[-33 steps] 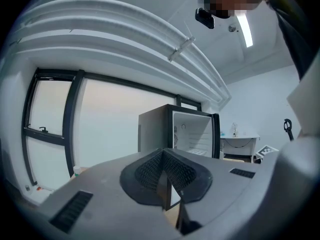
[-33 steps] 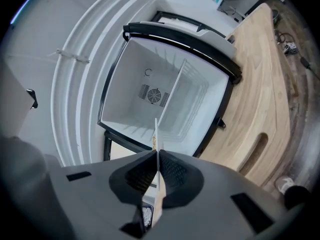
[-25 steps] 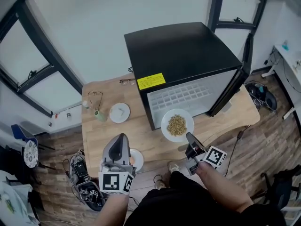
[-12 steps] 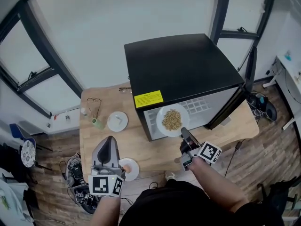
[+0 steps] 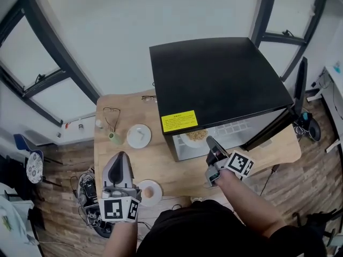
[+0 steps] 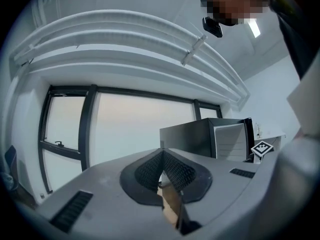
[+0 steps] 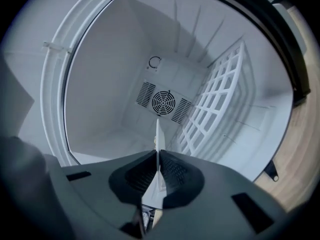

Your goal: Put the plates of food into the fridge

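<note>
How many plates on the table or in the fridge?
3: the grain plate in the fridge mouth, held by the right gripper; a white plate by the green cup; a third plate beside the left gripper. Fridge interior partly hidden.

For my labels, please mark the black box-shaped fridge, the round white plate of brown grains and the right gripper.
black box-shaped fridge (image 5: 220, 79): head view, on its top panel.
round white plate of brown grains (image 5: 196, 136): head view, on the visible grains.
right gripper (image 5: 209, 141): head view, between its fingertips.
</note>
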`<action>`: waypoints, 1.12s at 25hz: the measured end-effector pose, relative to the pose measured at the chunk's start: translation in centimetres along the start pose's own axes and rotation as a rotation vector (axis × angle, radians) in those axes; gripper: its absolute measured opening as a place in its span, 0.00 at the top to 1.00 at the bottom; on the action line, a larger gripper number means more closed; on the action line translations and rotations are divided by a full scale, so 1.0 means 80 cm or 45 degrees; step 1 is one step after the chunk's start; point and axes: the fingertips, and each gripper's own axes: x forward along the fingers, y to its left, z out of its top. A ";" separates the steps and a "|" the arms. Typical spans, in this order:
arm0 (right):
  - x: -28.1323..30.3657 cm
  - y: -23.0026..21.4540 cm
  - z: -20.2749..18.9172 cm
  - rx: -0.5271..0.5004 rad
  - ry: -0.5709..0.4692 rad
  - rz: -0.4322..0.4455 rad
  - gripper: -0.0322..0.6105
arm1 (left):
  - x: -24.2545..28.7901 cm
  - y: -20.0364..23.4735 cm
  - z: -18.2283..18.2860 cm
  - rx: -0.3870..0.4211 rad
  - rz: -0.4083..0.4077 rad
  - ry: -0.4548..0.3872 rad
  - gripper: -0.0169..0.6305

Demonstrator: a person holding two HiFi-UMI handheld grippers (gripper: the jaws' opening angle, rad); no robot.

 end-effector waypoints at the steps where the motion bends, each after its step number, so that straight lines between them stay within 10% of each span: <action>1: 0.005 0.000 0.000 -0.017 0.012 -0.009 0.90 | -0.001 0.006 0.000 0.000 0.018 0.001 0.97; 20: 0.032 -0.041 0.013 -0.765 0.214 -0.587 0.73 | -0.022 0.057 -0.004 -0.010 0.110 0.024 0.97; 28: 0.034 0.002 0.016 -1.093 0.176 -0.495 0.68 | -0.029 0.049 -0.015 -0.017 0.098 0.046 0.97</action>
